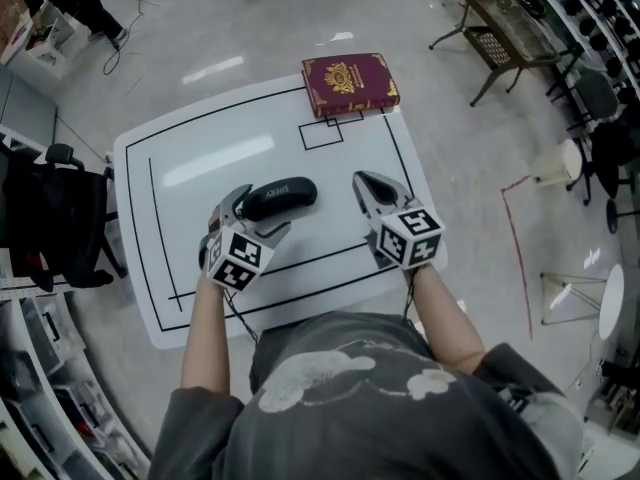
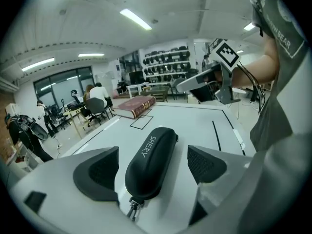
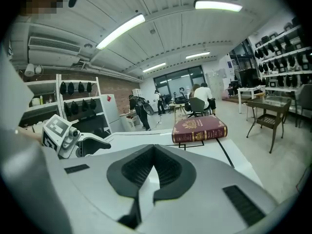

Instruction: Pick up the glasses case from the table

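The black glasses case [image 1: 280,198] [image 2: 151,162] lies on the white table [image 1: 180,148], with white lettering on its lid and a small zip pull at its near end. My left gripper [image 1: 252,216] [image 2: 153,152] stands open, one jaw on each side of the case's near end, with gaps between its pads [image 2: 97,172] and the case. My right gripper [image 1: 368,192] [image 3: 155,149] hovers to the right of the case. It is shut, with nothing between its jaws.
A dark red book [image 1: 350,83] [image 2: 136,105] [image 3: 199,129] rests at the table's far edge by a small drawn square. A black chair [image 1: 50,218] stands left of the table. A low side table [image 1: 505,28] and a stool [image 1: 562,163] stand to the right.
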Action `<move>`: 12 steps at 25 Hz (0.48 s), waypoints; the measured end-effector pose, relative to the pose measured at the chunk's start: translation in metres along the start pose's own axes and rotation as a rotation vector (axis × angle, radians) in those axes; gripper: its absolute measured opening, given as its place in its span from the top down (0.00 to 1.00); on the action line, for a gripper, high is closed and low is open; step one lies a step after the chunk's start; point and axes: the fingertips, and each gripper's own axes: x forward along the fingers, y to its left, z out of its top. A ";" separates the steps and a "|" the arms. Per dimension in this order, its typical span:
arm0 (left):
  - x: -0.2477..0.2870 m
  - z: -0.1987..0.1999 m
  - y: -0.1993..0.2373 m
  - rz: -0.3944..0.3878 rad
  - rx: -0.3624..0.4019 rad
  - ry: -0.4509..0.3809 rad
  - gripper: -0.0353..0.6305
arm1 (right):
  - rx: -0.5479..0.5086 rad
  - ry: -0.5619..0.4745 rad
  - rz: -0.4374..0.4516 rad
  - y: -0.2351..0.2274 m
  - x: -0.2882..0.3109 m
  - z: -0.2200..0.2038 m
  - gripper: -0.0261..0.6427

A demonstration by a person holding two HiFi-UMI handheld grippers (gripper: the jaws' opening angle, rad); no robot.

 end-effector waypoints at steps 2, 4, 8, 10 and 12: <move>0.011 -0.009 0.003 -0.030 0.030 0.053 0.31 | 0.006 0.007 -0.011 -0.004 0.005 0.000 0.96; 0.022 -0.016 0.004 -0.062 0.049 0.093 0.31 | 0.013 0.014 -0.023 -0.008 0.008 -0.001 0.96; 0.036 -0.028 0.006 -0.101 0.065 0.153 0.31 | 0.021 0.033 -0.044 -0.014 0.011 -0.004 0.96; 0.042 -0.031 0.008 -0.109 0.069 0.169 0.31 | 0.025 0.040 -0.050 -0.016 0.013 -0.006 0.96; 0.047 -0.033 0.010 -0.114 0.073 0.176 0.31 | 0.029 0.045 -0.054 -0.018 0.016 -0.008 0.96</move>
